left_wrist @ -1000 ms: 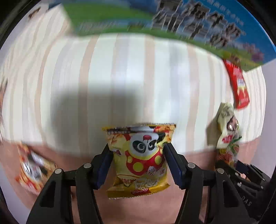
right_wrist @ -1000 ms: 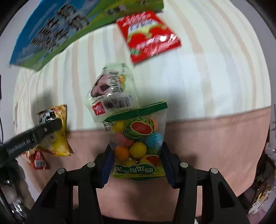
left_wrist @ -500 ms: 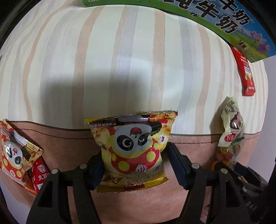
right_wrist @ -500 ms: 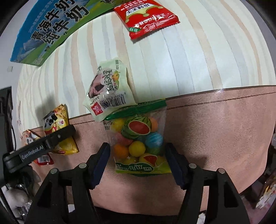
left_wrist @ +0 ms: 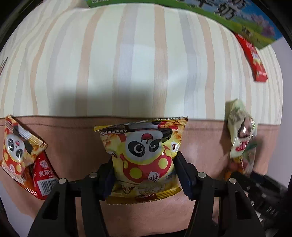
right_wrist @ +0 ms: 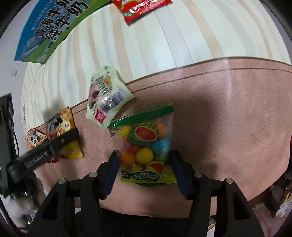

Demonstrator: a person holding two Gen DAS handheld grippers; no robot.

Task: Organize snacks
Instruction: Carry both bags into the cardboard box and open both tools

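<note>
both grippers over the pink band at the near edge of the tablecloth (left_wrist: 138, 69), each with a snack bag between closing jaws.

left gripper (left_wrist: 146, 175): pads press the sides of the yellow panda bag (left_wrist: 144, 158), which lies on the pink band just below the seam with the striped part. toward the left edge, a second panda bag (left_wrist: 18, 149) overlaps a red packet (left_wrist: 42, 178). right gripper (right_wrist: 144, 173): pads at both sides of the fruit candy bag (right_wrist: 146, 147), clear with a green zip top, touching it; the bag lies on the pink band. a pale green packet (right_wrist: 105, 98) just beside its top left corner straddles the seam. far edge: a red sachet (right_wrist: 142, 7) and a blue-green milk carton (right_wrist: 53, 27).
</note>
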